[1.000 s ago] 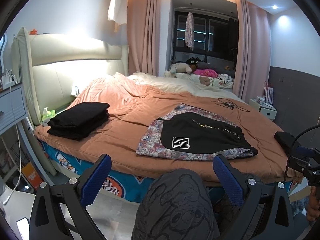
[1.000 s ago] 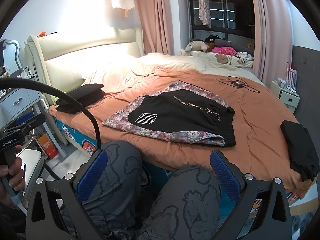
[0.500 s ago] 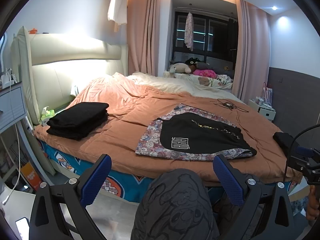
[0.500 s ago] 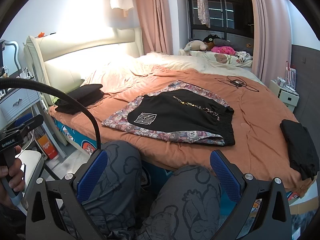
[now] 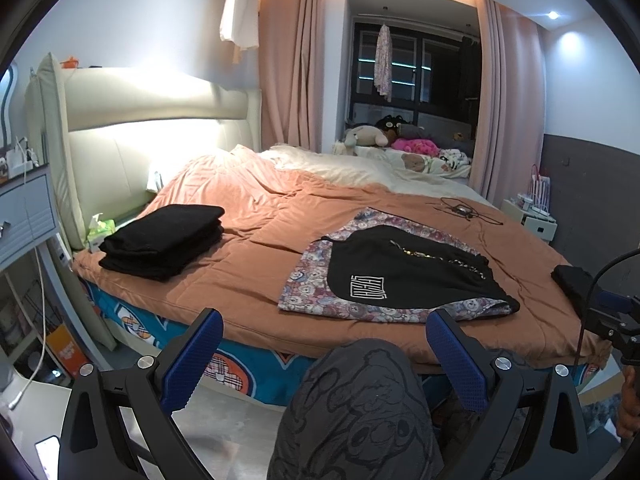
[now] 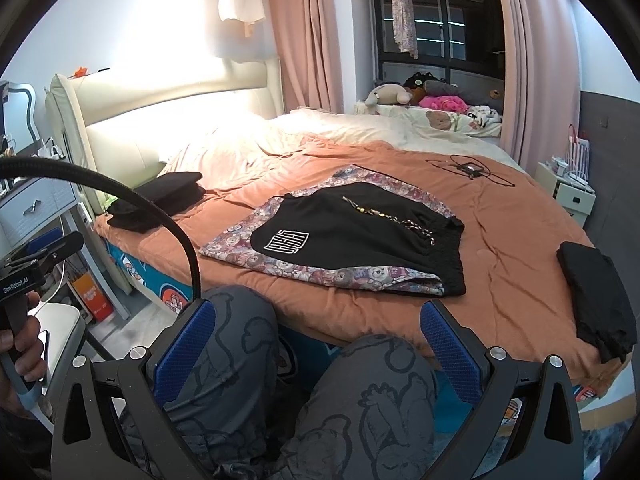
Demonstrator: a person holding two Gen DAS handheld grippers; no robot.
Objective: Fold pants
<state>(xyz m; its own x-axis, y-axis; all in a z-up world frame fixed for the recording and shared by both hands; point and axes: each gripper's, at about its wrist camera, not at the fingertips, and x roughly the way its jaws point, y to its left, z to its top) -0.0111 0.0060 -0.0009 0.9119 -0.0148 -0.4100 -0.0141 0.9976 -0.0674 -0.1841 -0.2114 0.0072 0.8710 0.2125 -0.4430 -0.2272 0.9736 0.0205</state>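
Both grippers — left gripper (image 5: 324, 356) and right gripper (image 6: 316, 344) — were spread wide, holding nothing, above the person's knees (image 6: 384, 392). The black pants (image 6: 356, 232) lay flat on a patterned cloth (image 6: 320, 274) on the bed (image 6: 500, 216).

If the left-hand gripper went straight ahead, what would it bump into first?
Probably the person's grey patterned knee, right between the open left gripper; beyond lie the orange bedspread and black shorts. Depth is uncertain.

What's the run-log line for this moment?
phase: pre-grasp | left gripper: open, empty | right gripper: open, empty | black pants: flat on bed, untouched
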